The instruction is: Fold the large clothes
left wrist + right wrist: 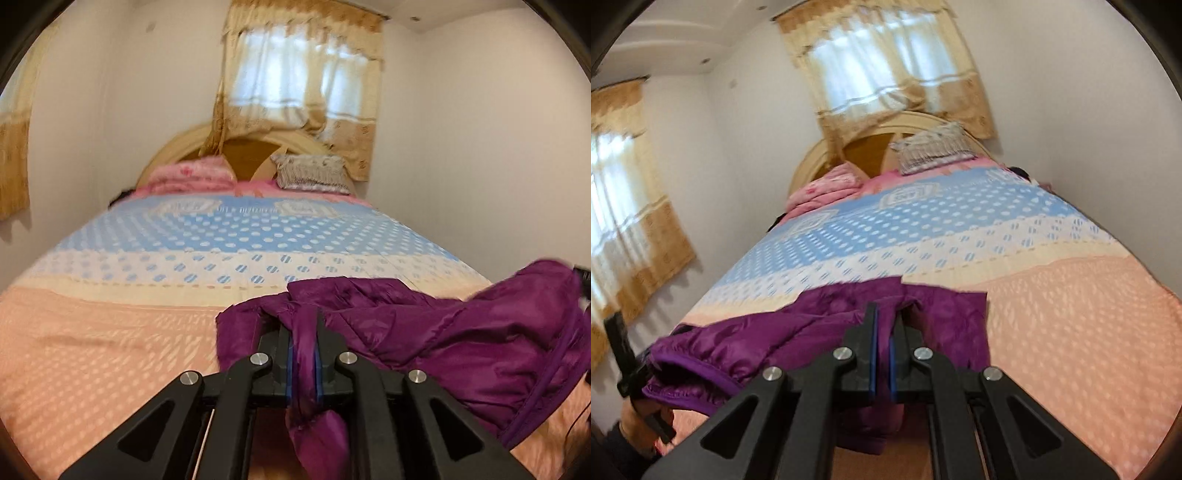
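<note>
Bed (pixel 110 350) under patterned spread: peach near, blue-dotted beyond. Pink quilt (pixel 192 177) and grey pillow (pixel 314 173) against arched headboard (pixel 251 147). Beige curtains (pixel 303 88) over window. White walls (pixel 480 147).

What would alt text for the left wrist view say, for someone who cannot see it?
A black two-finger gripper is shut on a fold of a purple padded jacket, which spreads to the right over a bed with a peach, cream and blue dotted cover. At the far end lie a pink quilt and a patterned pillow, below a curtained window.
</note>
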